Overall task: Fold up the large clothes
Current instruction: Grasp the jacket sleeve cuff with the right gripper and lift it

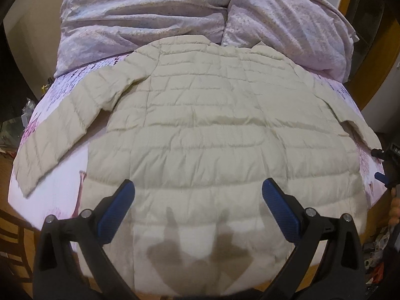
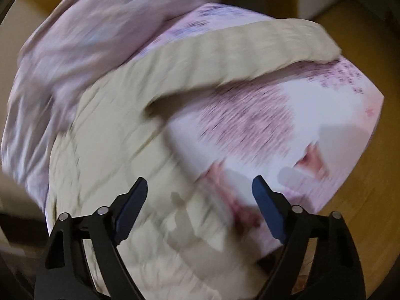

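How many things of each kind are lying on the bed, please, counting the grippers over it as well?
Jacket: 1
Duvet: 1
Pillow: 1
Grippers: 2, the left gripper and the right gripper, both open with nothing between their jaws
Total: 5

Jacket spread flat on the bed

The cream quilted jacket (image 1: pixel 200 125) lies back-up on the pink patterned bed (image 1: pixel 362 165), sleeves angled out, collar toward the rumpled lilac duvet (image 1: pixel 150 17). The left tongs (image 1: pixel 198 187) hover over its hem, jaws wide apart and empty; the right tongs (image 1: pixel 381 165) peek in at the right edge.
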The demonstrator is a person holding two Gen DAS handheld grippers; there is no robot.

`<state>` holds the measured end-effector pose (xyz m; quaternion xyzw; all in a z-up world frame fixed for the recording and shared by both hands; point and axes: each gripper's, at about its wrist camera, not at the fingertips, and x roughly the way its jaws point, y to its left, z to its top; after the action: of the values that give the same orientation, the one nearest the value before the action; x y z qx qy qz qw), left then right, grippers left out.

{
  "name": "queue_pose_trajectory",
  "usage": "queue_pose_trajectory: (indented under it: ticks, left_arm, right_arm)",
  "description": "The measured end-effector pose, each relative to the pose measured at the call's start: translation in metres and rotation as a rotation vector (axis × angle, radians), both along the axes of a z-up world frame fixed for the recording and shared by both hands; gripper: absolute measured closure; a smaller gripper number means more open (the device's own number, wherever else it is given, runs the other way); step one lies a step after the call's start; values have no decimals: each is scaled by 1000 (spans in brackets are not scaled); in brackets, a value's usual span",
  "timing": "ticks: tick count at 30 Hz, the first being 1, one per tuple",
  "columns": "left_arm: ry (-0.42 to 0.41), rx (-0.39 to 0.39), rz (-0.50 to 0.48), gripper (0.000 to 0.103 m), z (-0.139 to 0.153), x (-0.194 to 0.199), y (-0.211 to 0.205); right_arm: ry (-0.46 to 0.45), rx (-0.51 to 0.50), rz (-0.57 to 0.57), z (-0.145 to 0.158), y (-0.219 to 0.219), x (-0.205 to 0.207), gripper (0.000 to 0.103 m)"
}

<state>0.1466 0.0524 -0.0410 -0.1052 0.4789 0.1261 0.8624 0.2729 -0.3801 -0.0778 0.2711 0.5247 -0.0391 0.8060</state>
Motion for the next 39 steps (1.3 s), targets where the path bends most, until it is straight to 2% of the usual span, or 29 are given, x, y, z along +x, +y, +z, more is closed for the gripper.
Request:
queue_pose_trajectory:
  ticks: [8, 10, 12, 16, 22, 25, 30, 33, 36, 39]
  left_arm:
    - [30, 25, -31, 2, -4, 39, 5]
    - [35, 30, -38, 2, -4, 45, 5]
    - [38, 37, -43, 2, -5, 51, 5]
    - [44, 47, -48, 2, -6, 62, 5]
    - [61, 57, -45, 2, -11, 71, 11]
    - [67, 54, -38, 2, -13, 73, 16]
    - [74, 44, -21, 2, -17, 75, 23]
    - [76, 39, -14, 2, -19, 76, 27]
    - [74, 15, -6, 2, -21, 75, 34]
    - [72, -8, 7, 2, -23, 76, 41]
  right_arm:
    - [41, 38, -299, -24, -101, 43, 42]
    - [41, 93, -382, -27, -124, 47, 42]
    - [35, 94, -437, -27, -142, 51, 43]
    - [47, 88, -502, -29, -156, 58, 43]
    - [57, 92, -561, -39, -168, 68, 54]
    - [53, 61, -569, -40, -168, 71, 61]
    - [44, 24, -547, -42, -165, 79, 91]
    - [5, -32, -516, -32, -156, 87, 95]
    - [-80, -170, -401, -6, -133, 100, 96]
    - [-156, -216, -295, 16, -105, 117, 97]
